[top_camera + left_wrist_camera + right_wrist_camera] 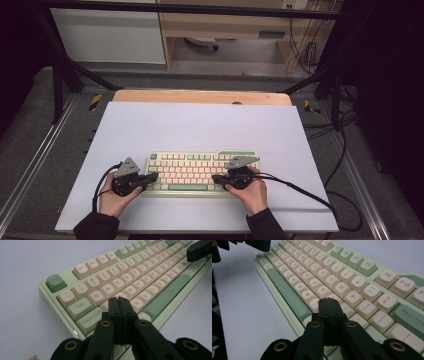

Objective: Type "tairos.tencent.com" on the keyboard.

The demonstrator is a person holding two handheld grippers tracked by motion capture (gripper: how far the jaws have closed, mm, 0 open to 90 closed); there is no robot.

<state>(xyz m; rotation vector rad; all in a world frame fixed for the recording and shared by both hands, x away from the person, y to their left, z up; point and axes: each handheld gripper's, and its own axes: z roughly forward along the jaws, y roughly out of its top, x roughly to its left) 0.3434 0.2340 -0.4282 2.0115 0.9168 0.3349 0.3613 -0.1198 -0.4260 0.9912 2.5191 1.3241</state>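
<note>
A pale green keyboard with cream and green keycaps (202, 171) lay near the front of the white tabletop (200, 125). My left gripper (118, 300) hovered with fingers pressed together, empty, over its Caps Lock end; my right gripper (329, 300), likewise closed, seemed just above the keys below P.

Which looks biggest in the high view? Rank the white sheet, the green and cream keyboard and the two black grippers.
1. white sheet
2. green and cream keyboard
3. left gripper and right gripper: they look alike in size, so unranked.
</note>
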